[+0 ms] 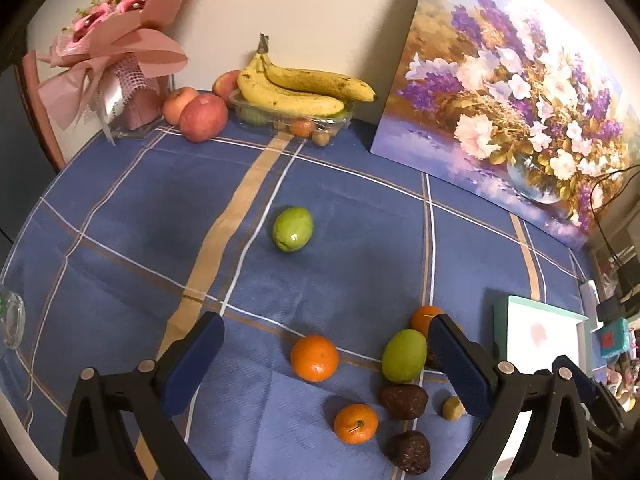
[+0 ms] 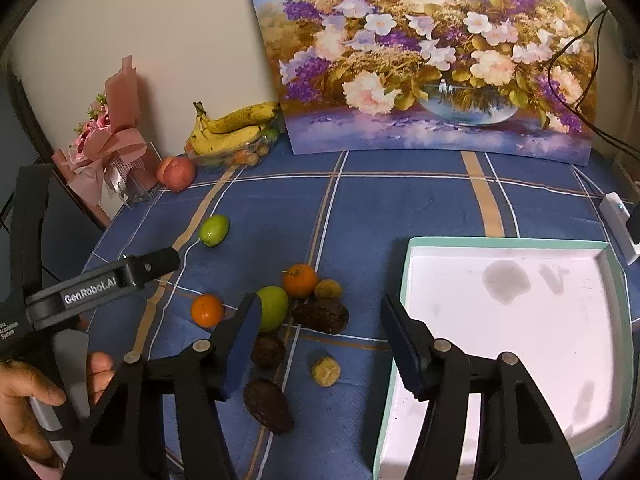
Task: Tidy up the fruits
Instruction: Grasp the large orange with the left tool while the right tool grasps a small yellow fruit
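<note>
Nine or so loose fruits [image 2: 273, 307] lie clustered on the near tablecloth [image 2: 400, 208], left of my bare white tray [image 2: 520, 320]. Both my left gripper [image 1: 332, 364] and right gripper [image 2: 320, 344] hang spread, pinching nothing. Sorting looks barely begun.

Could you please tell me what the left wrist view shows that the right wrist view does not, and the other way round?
Only the left wrist view shows a clear glass object at the table's left edge and three red apples. Only the right wrist view shows the whole white shallow tray with a mint-green rim, bare inside, and a hand holding the left tool. Both show the yellow banana bunch, the flower painting and the loose fruit on the blue checked cloth.
</note>
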